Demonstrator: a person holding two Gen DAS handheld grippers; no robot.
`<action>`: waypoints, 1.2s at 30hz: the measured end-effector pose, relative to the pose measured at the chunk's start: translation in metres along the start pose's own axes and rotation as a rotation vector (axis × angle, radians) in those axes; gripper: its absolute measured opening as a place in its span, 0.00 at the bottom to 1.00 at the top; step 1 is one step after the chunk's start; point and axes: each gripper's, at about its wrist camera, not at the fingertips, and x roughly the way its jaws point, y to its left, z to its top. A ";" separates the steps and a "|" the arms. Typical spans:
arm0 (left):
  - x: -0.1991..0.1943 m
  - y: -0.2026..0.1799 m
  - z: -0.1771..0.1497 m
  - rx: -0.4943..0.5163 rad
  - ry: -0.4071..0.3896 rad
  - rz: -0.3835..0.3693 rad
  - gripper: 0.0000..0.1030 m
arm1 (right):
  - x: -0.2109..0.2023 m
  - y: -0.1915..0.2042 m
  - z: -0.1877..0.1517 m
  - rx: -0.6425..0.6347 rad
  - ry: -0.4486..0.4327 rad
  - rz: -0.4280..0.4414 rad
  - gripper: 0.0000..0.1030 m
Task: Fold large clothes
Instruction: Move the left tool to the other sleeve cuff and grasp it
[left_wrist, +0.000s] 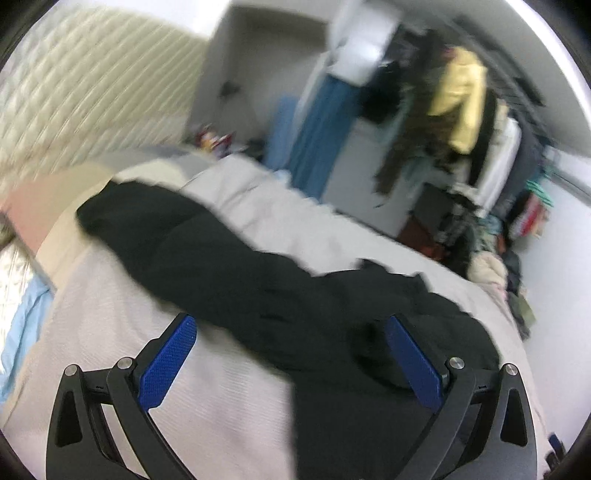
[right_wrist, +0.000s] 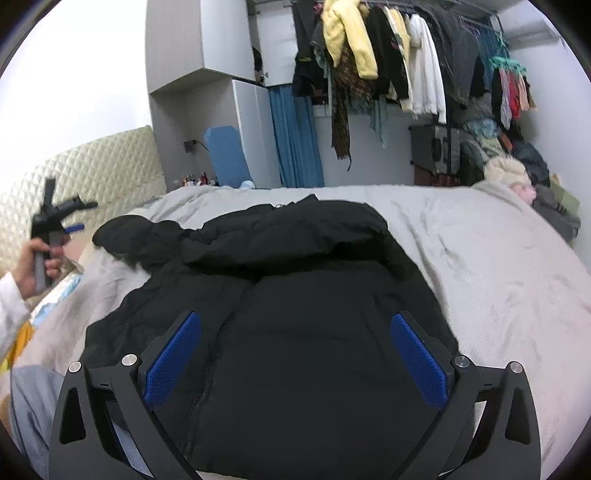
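Black jacket (right_wrist: 295, 295) on bed (right_wrist: 498, 258) beneath both tools, left (left_wrist: 291, 325) and right (right_wrist: 295, 321), jaws apart.

The black jacket (right_wrist: 295, 295) is matt, puffy cloth. The grey bedspread (right_wrist: 480, 258) looks soft and finely ribbed. The cream headboard (right_wrist: 92, 177) is quilted, faintly glossy.

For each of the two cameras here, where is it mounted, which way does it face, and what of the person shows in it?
Left wrist: on the left gripper, jaws open, looking across the black jacket on the grey bedspread toward the quilted headboard; blurred; no body visible.
Right wrist: on the right gripper, jaws open above the jacket, facing the clothes rack; the left hand holding the other gripper shows at far left.
Shared: jacket, bedspread, blue curtain, yellow garment.
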 end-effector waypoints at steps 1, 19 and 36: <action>0.008 0.015 0.001 -0.024 0.005 0.009 1.00 | 0.000 -0.001 -0.001 0.001 0.000 -0.002 1.00; 0.142 0.243 0.070 -0.372 -0.142 0.084 0.97 | 0.076 -0.006 0.020 0.177 0.120 -0.097 1.00; 0.153 0.182 0.096 -0.286 -0.163 0.175 0.22 | 0.076 0.000 0.027 0.141 0.120 -0.130 1.00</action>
